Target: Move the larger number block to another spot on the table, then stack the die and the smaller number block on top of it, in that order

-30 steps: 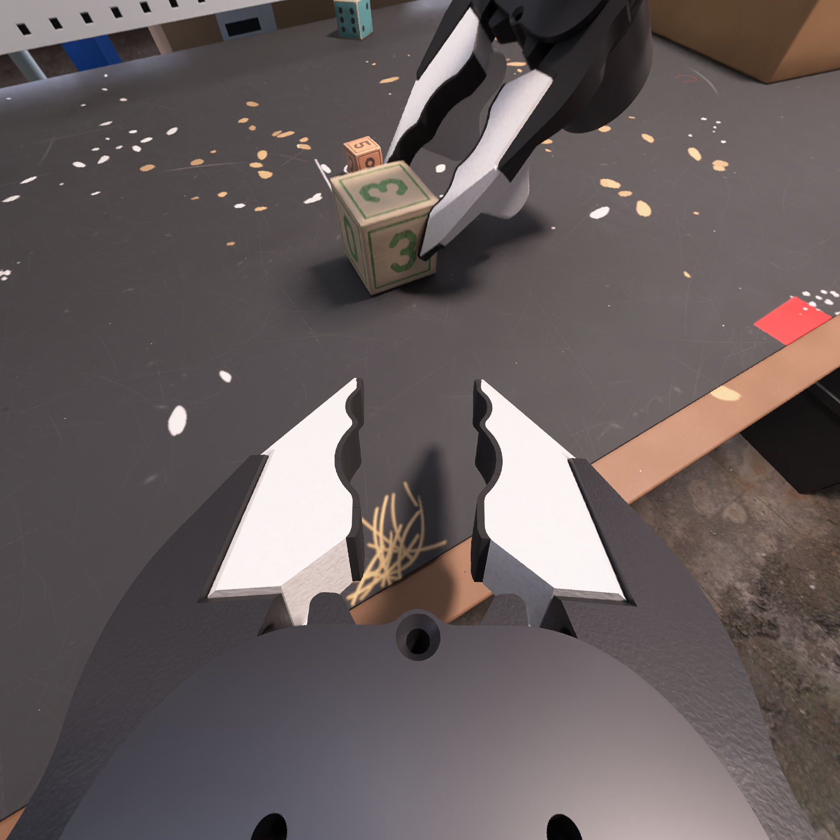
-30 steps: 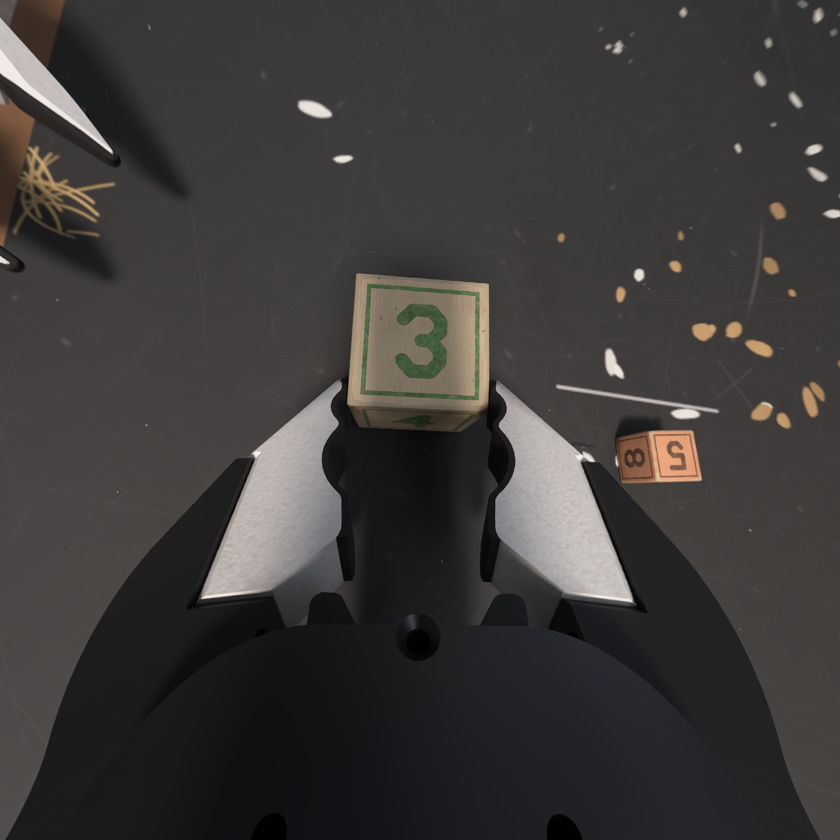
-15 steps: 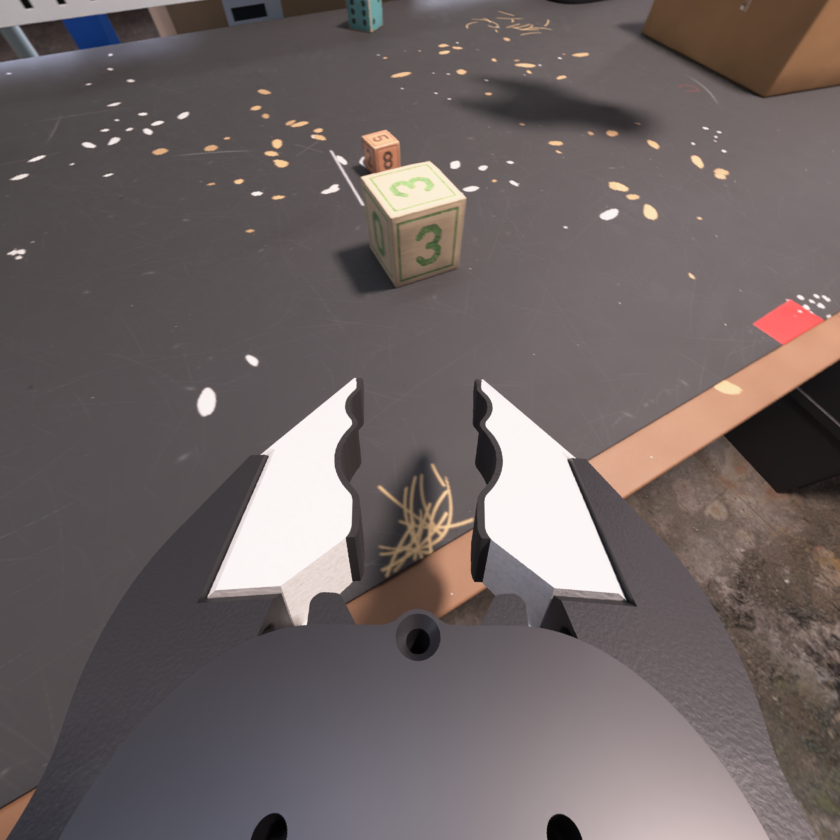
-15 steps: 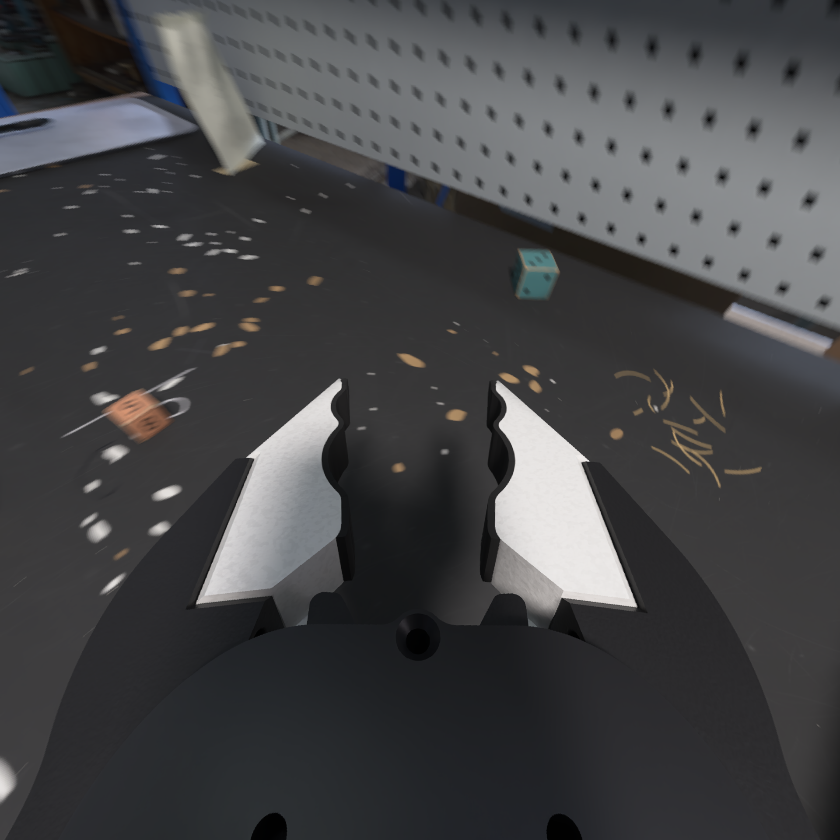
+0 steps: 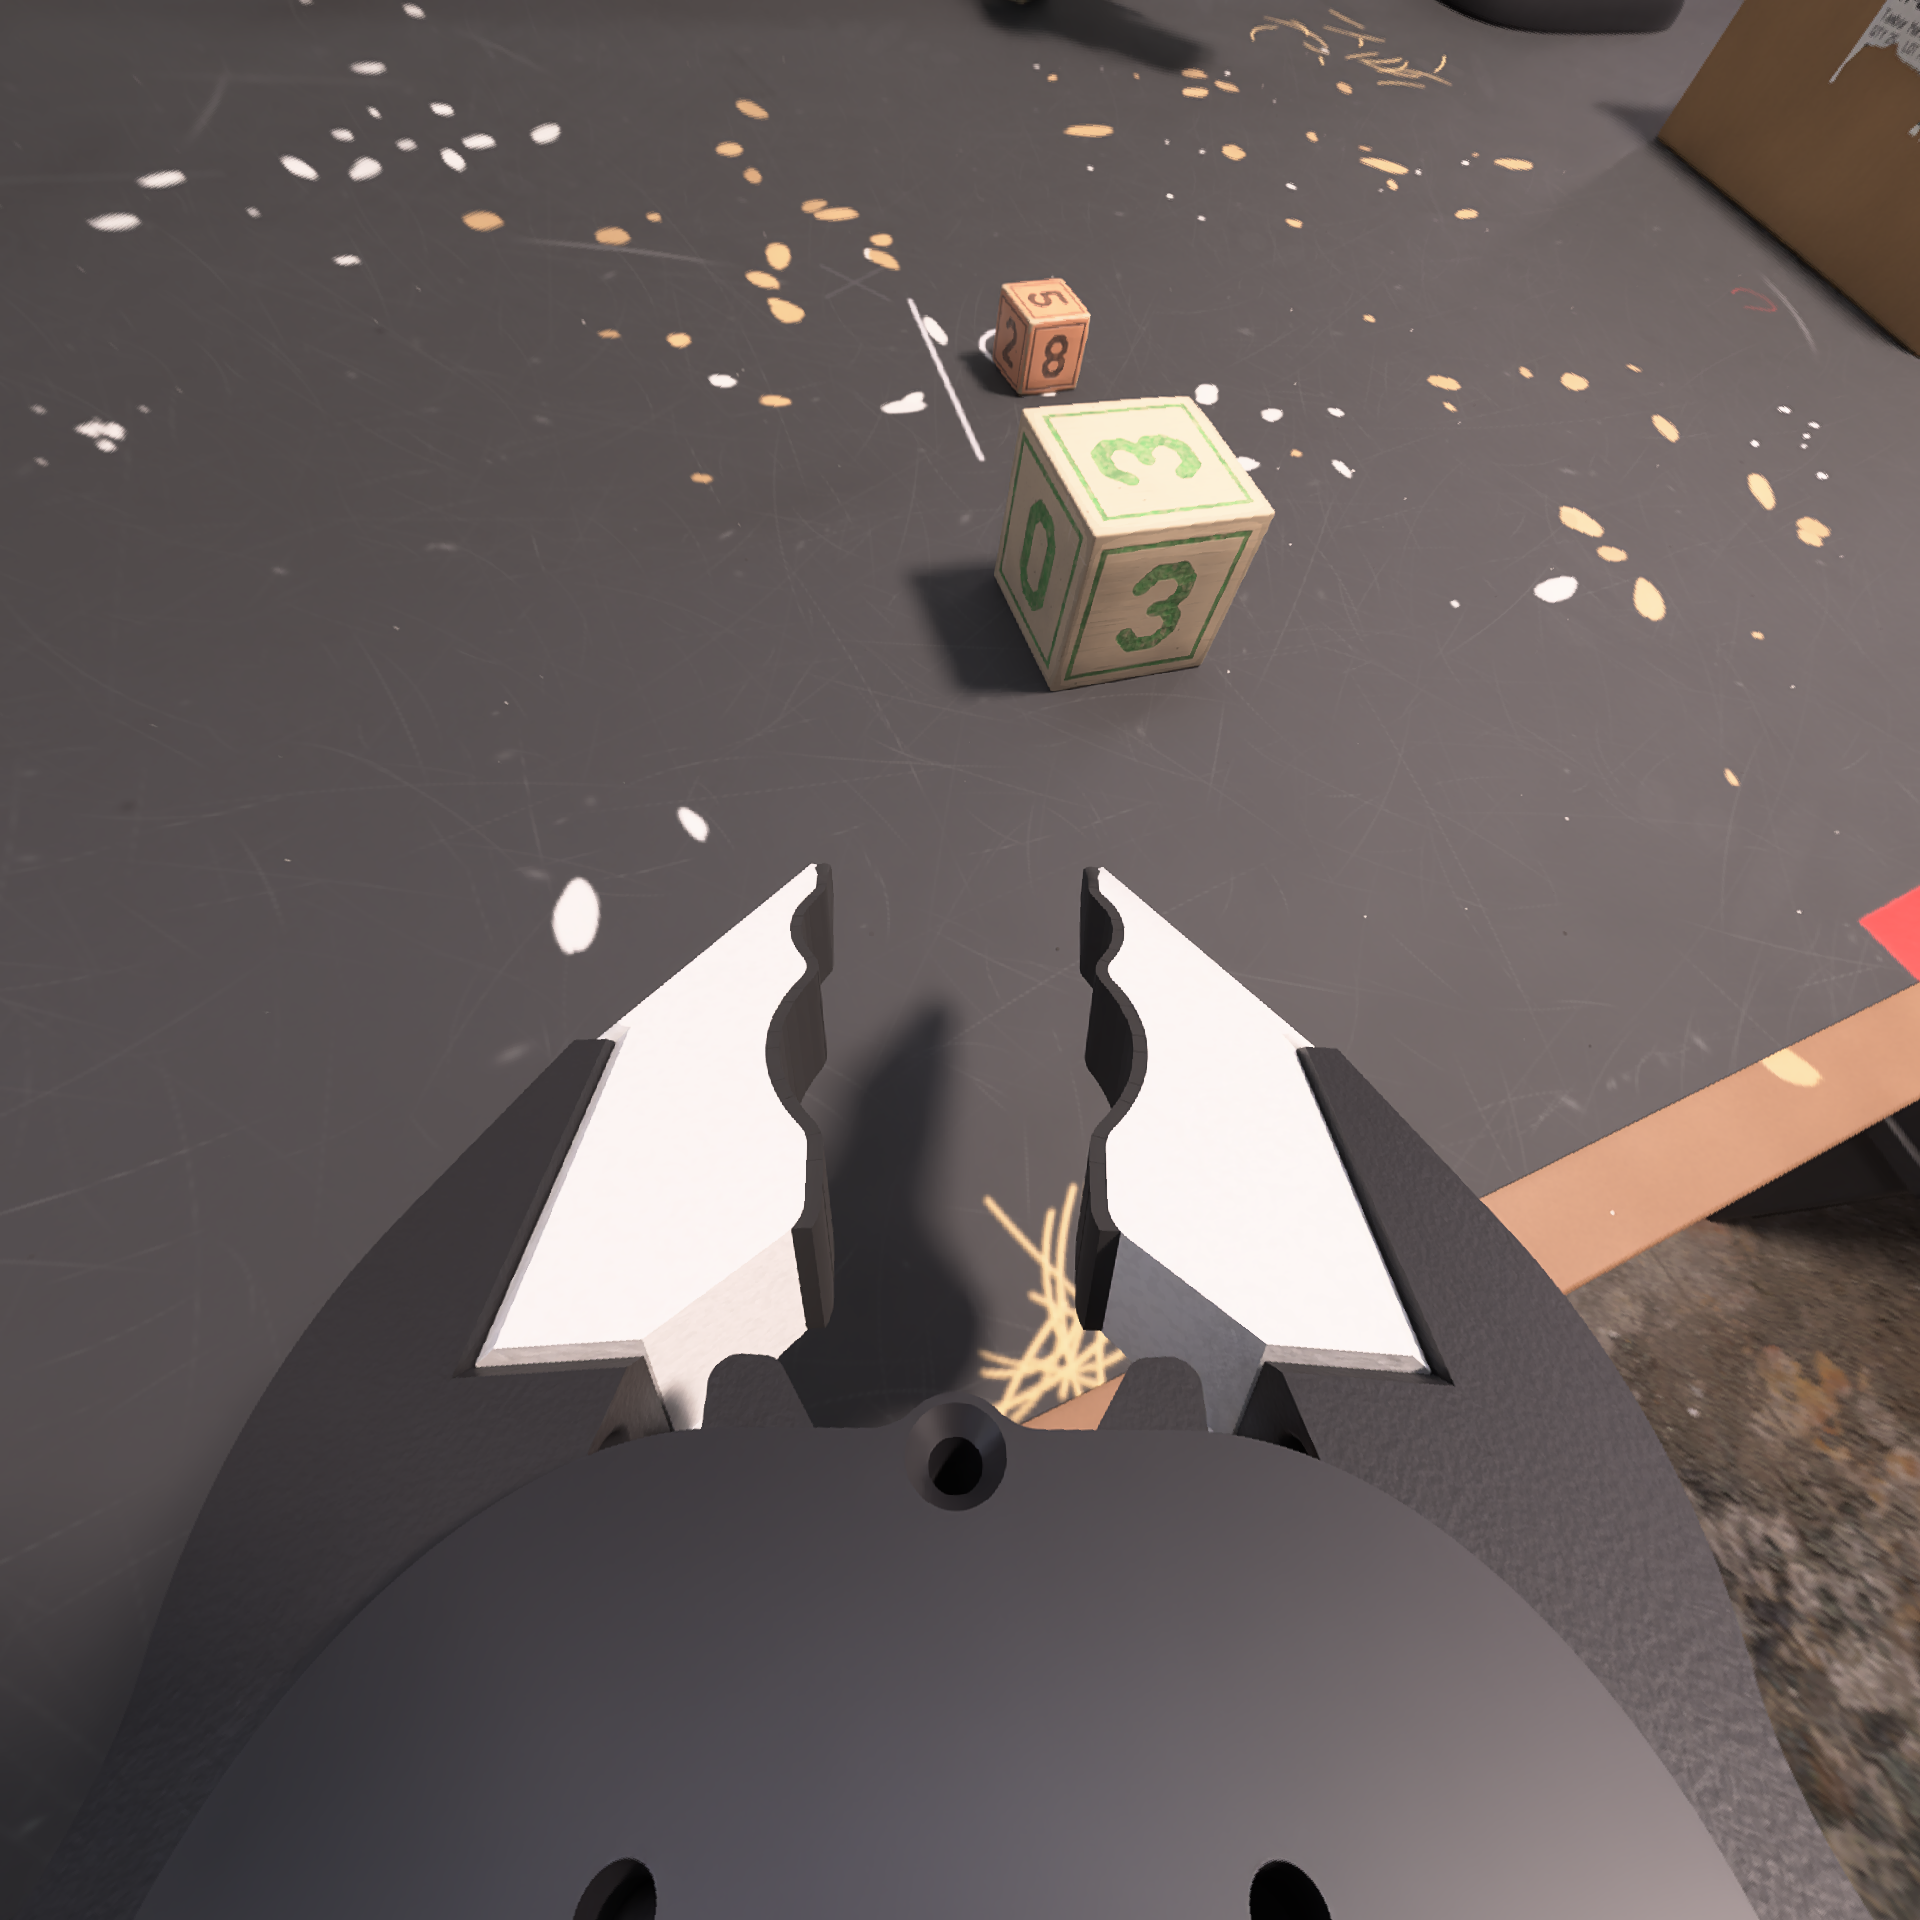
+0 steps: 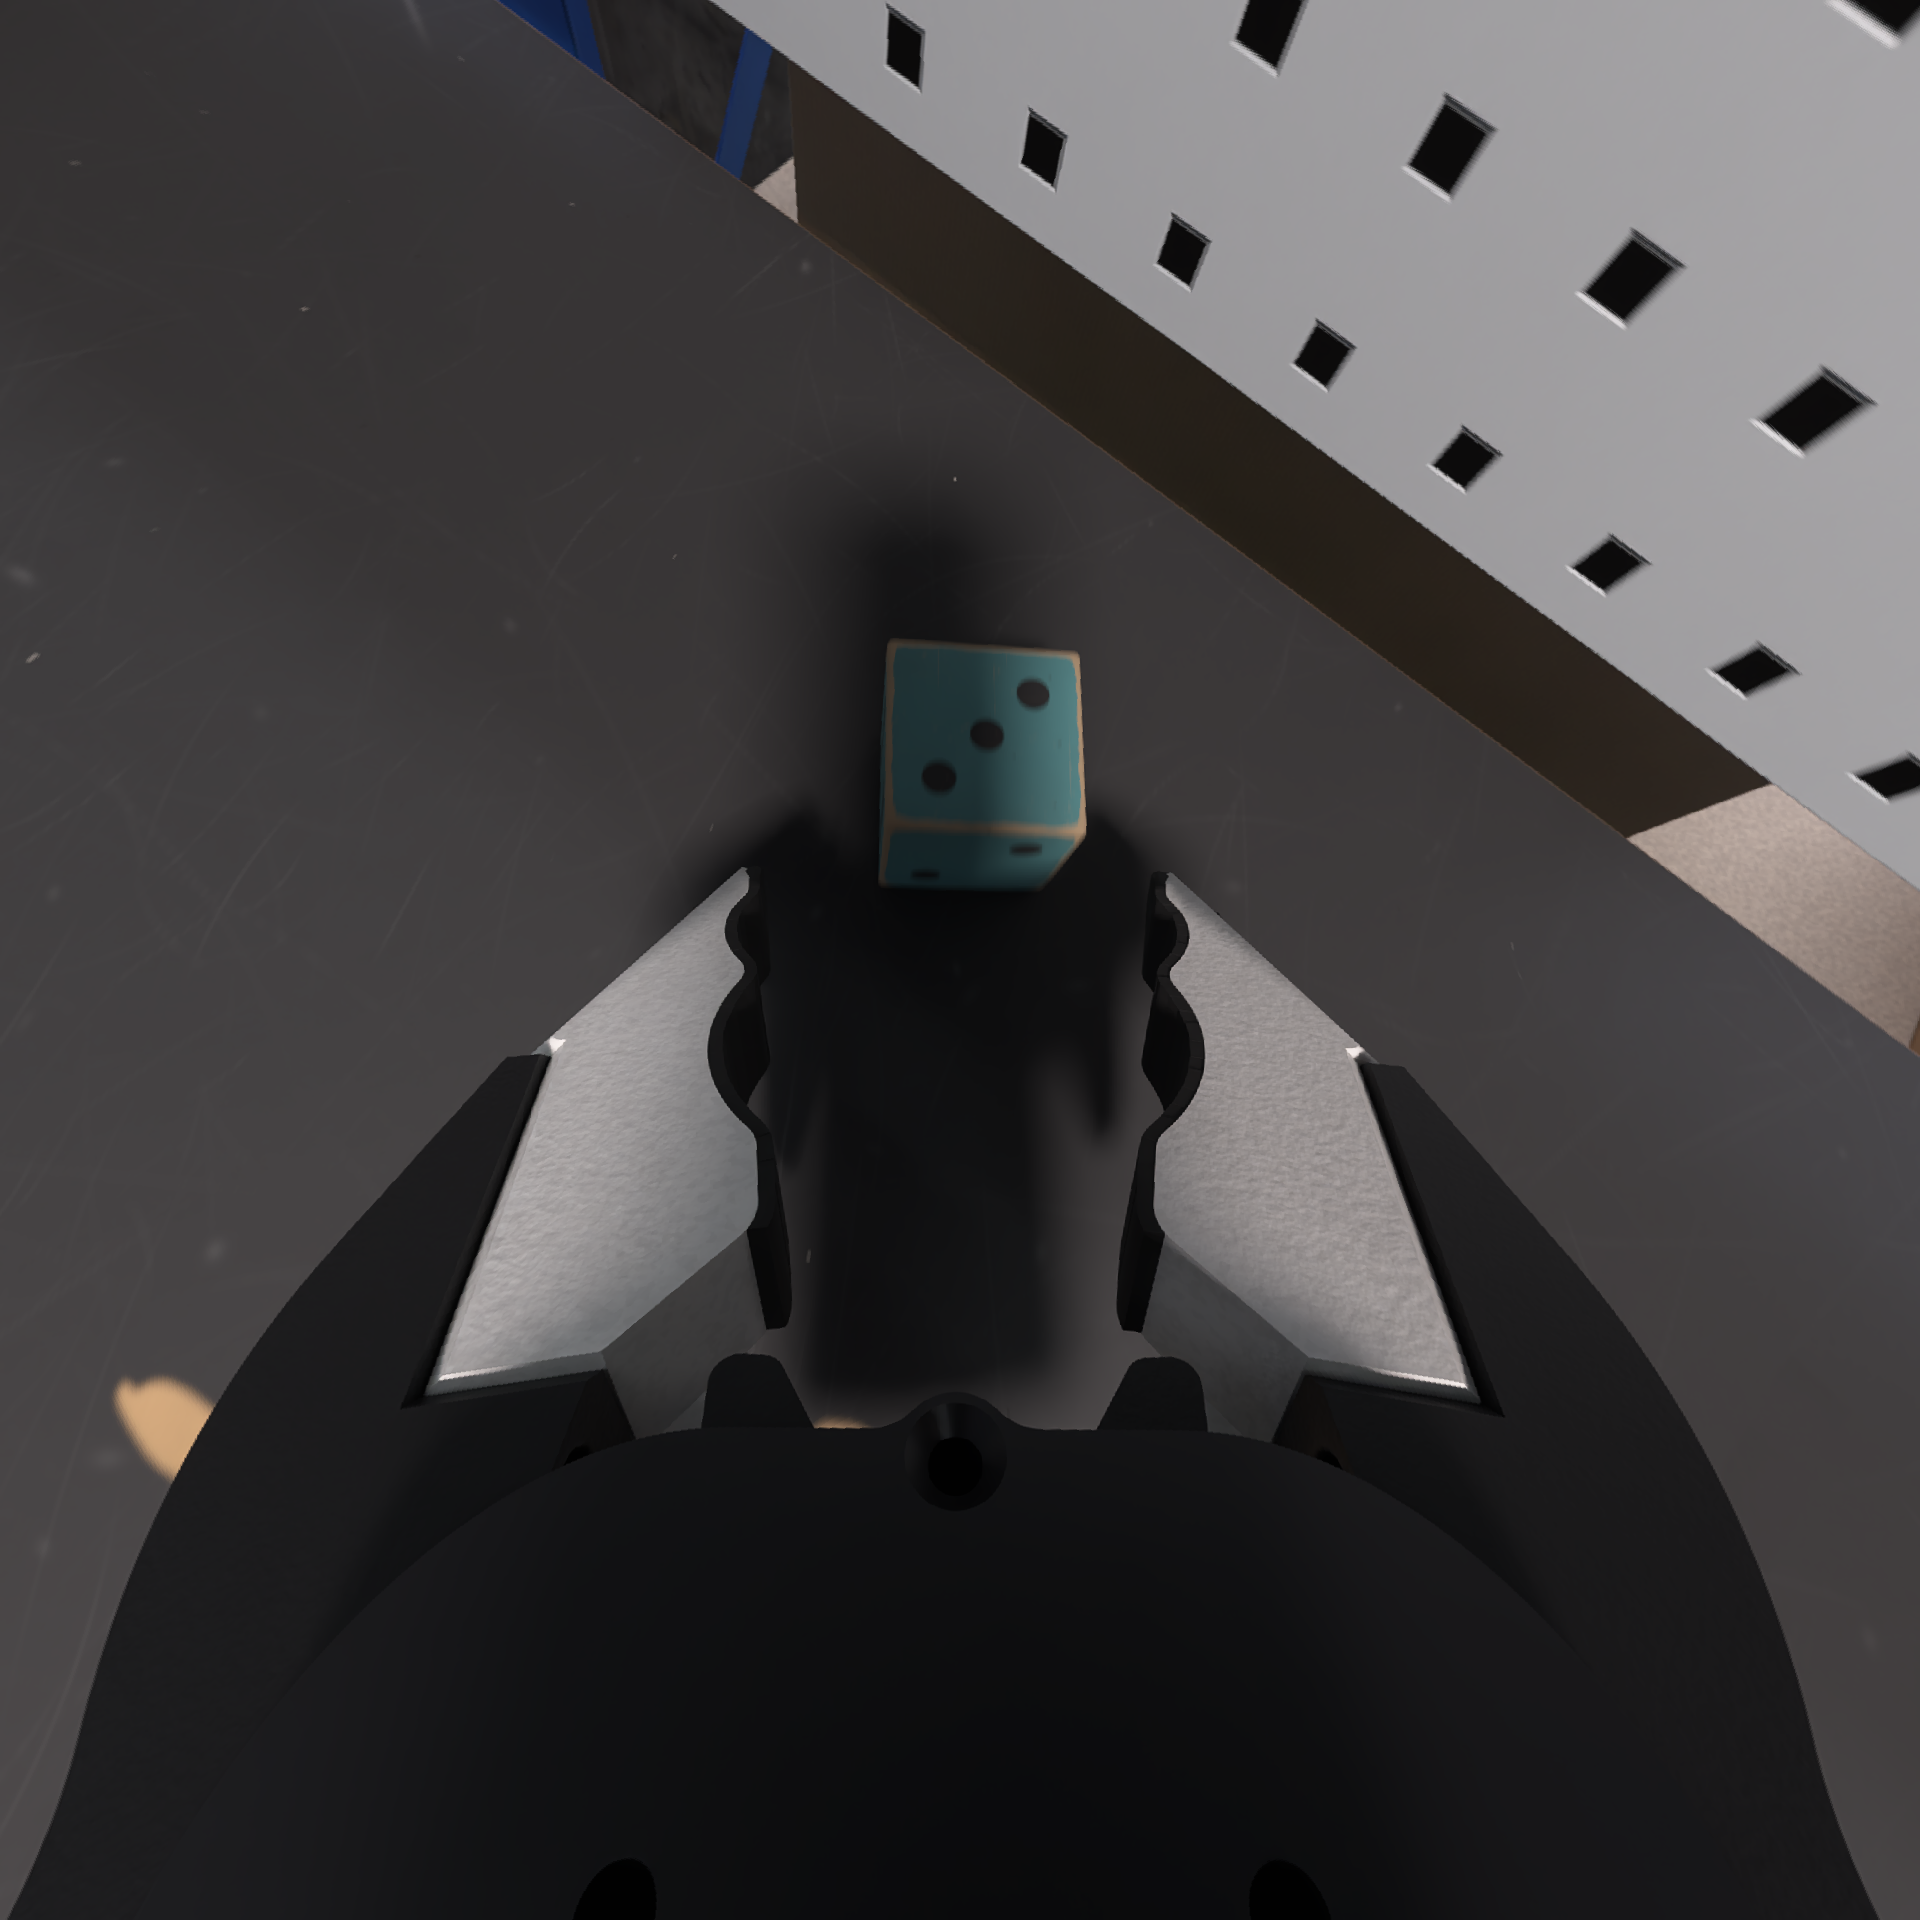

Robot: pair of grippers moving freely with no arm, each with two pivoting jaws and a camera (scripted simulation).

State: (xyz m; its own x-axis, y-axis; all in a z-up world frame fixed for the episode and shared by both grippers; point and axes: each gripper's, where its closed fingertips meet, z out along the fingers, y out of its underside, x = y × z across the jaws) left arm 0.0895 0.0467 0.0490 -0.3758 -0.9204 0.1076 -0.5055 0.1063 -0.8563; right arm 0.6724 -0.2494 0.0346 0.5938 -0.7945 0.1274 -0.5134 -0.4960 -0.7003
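Observation:
The larger number block (image 5: 1132, 540), pale wood with green numerals, stands alone on the dark table (image 5: 416, 623) ahead of my left gripper (image 5: 954, 878). The smaller orange number block (image 5: 1041, 338) sits just behind it. My left gripper is open and empty, low near the table's front edge. My right gripper (image 6: 954, 883) is open and empty above the teal die (image 6: 982, 764), which lies on the table just beyond the fingertips, in the gripper's shadow.
A cardboard box (image 5: 1808, 177) stands at the far right of the table. A red patch (image 5: 1896, 925) and the brown table edge (image 5: 1662, 1164) lie to the right of my left gripper. A grey pegboard (image 6: 1455, 260) rises behind the table's far edge near the die.
My right gripper let go of the larger number block, left it on the table, and travelled to the far edge above the die. My left gripper shifted slightly forward.

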